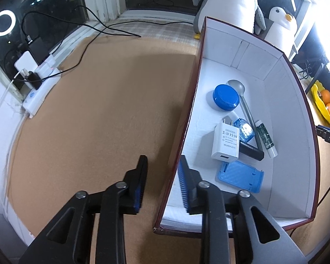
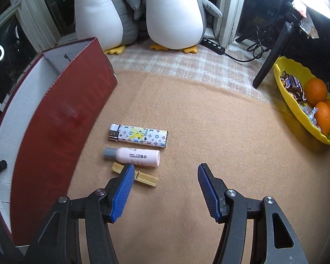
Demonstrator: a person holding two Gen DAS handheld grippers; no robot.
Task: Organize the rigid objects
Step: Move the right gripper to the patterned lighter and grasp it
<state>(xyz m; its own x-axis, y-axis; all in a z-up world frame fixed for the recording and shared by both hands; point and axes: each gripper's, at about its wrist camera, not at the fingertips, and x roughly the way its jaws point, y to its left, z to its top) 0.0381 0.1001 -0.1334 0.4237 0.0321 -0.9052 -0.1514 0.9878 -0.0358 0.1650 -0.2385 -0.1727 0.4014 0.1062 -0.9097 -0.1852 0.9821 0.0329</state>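
A dark red box with white inside (image 1: 286,118) (image 2: 61,114) holds a blue round lid (image 1: 225,97), a metal spoon (image 1: 244,103), a white charger (image 1: 225,142), a blue clear case (image 1: 244,130), a black stick (image 1: 252,151), a white tube (image 1: 266,138) and a blue flat holder (image 1: 241,176). My left gripper (image 1: 162,167) is open, its jaws straddling the box's left wall. On the tan mat lie a patterned lighter (image 2: 138,135), a pink bottle with grey cap (image 2: 132,156) and a wooden clothespin (image 2: 143,177). My right gripper (image 2: 165,177) is open and empty just above the clothespin.
Two plush penguins (image 2: 171,15) stand at the back. A yellow bowl (image 2: 297,118) with oranges and sweets sits at right beside a black tripod leg (image 2: 272,52). A white power strip (image 1: 39,88) with cables lies along the window at left.
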